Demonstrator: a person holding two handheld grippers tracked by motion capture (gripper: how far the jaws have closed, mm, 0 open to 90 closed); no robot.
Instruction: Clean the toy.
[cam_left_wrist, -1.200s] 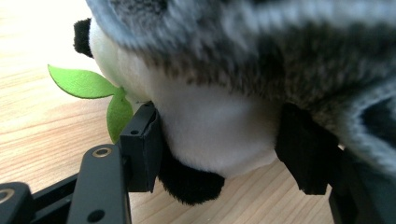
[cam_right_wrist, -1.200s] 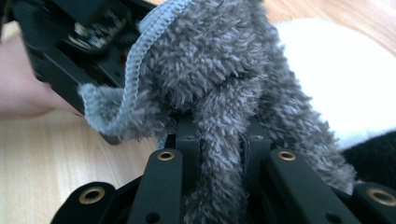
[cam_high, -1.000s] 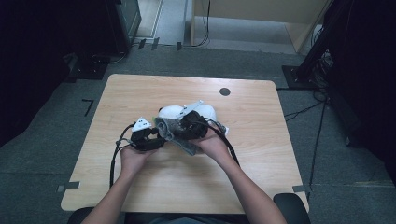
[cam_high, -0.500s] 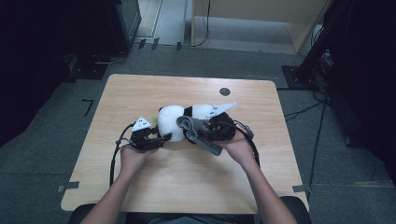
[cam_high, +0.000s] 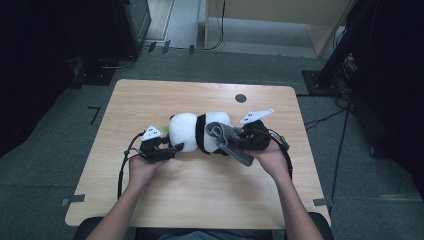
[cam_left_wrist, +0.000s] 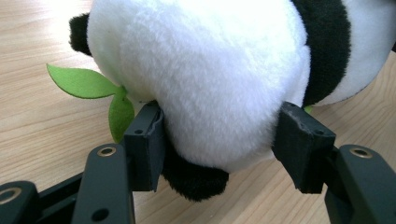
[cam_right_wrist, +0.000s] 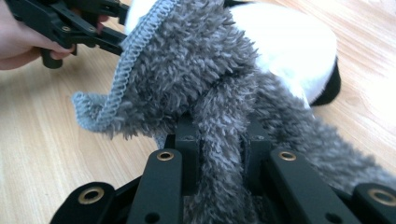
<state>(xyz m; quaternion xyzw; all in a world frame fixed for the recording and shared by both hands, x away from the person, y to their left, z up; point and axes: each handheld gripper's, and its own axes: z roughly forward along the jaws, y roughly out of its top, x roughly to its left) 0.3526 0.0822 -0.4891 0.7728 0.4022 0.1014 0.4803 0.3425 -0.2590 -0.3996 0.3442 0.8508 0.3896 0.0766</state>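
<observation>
panda plush (cam_high: 192, 131) lies at table (cam_high: 150, 95) centre. left gripper (cam_high: 170, 150), at its 8 o'clock, clamps the white head. right gripper (cam_high: 235, 140), at 3 o'clock, pinches the grey scarf (cam_right_wrist: 196, 79), draped over the body; wrapping looks unfinished.

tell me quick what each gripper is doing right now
Left gripper: shut on the panda.
Right gripper: shut on the grey sock.
</observation>
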